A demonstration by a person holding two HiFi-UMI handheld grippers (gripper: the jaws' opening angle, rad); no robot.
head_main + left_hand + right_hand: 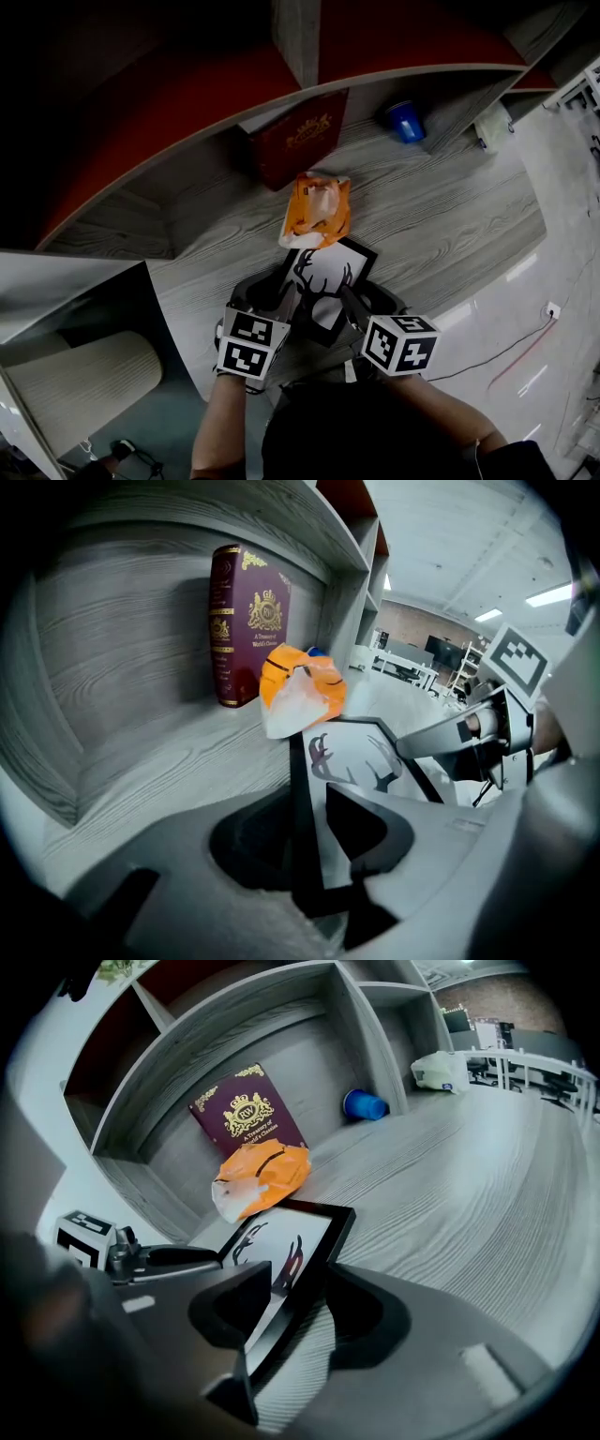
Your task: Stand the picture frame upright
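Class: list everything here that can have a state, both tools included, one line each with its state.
picture frame: face up, not yet upright, one side edge between each tool's jaws.
left tool: jaws round the frame's edge; pressing or not, unclear.
right tool: open, frame's edge between the jaws.
book: closed, standing against the back wall.
orange bag: crumpled, against the frame's far end.
blue cup: on its side.

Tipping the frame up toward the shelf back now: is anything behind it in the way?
Yes: the orange bag lies against the picture frame's far edge, between it and the leaning book.
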